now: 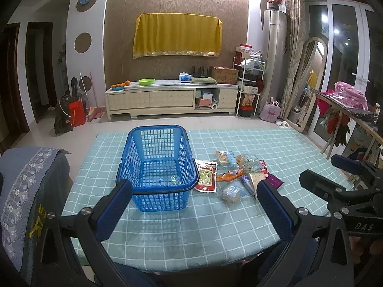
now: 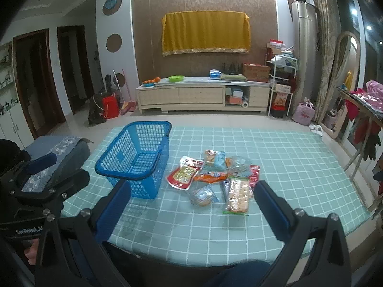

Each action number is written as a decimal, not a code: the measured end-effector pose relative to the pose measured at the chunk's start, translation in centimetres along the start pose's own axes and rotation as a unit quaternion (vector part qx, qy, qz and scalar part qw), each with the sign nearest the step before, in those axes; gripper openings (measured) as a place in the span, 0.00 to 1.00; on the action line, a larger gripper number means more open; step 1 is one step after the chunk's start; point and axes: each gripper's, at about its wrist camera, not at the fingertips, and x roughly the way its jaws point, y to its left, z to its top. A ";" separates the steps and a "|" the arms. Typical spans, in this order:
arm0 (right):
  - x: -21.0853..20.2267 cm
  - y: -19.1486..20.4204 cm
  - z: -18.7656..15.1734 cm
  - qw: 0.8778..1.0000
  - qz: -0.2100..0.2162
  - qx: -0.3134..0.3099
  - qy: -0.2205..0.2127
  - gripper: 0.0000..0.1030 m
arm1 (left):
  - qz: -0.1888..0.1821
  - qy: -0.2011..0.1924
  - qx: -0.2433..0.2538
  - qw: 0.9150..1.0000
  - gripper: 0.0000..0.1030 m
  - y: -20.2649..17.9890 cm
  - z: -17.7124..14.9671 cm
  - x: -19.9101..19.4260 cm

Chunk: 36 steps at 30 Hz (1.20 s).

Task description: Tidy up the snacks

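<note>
An empty blue plastic basket (image 1: 158, 165) stands on the checked tablecloth (image 1: 191, 227), left of centre; it also shows in the right wrist view (image 2: 136, 160). A heap of snack packets (image 1: 237, 174) lies to its right, also in the right wrist view (image 2: 215, 179): a red pouch (image 2: 183, 175), an orange packet (image 2: 210, 176), a clear cracker pack (image 2: 238, 196), a small wrapped cake (image 2: 202, 196). My left gripper (image 1: 194, 205) is open and empty, above the near table edge in front of the basket. My right gripper (image 2: 191, 205) is open and empty, in front of the snacks.
A chair with a grey-blue cover (image 1: 26, 198) stands at the table's left. A drying rack with clothes (image 1: 347, 110) stands at the right. A TV cabinet (image 1: 172, 98) lies beyond the floor behind the table.
</note>
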 end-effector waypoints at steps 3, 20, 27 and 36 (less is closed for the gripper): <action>-0.2 -0.2 0.3 1.000 0.005 -0.002 -0.003 1.00 | 0.001 -0.001 0.003 1.000 1.00 -0.3 0.5 0.1; 4.0 -7.3 2.7 1.000 -0.011 -0.015 0.014 1.00 | -0.023 0.070 0.030 0.997 1.00 -5.8 4.2 7.6; 8.2 -12.0 2.8 0.997 -0.021 0.002 0.074 1.00 | -0.046 0.114 0.036 0.992 1.00 -8.6 5.2 13.2; 14.9 -16.5 3.3 0.986 -0.022 0.055 0.154 1.00 | -0.046 0.193 0.061 0.978 1.00 -11.5 6.8 22.7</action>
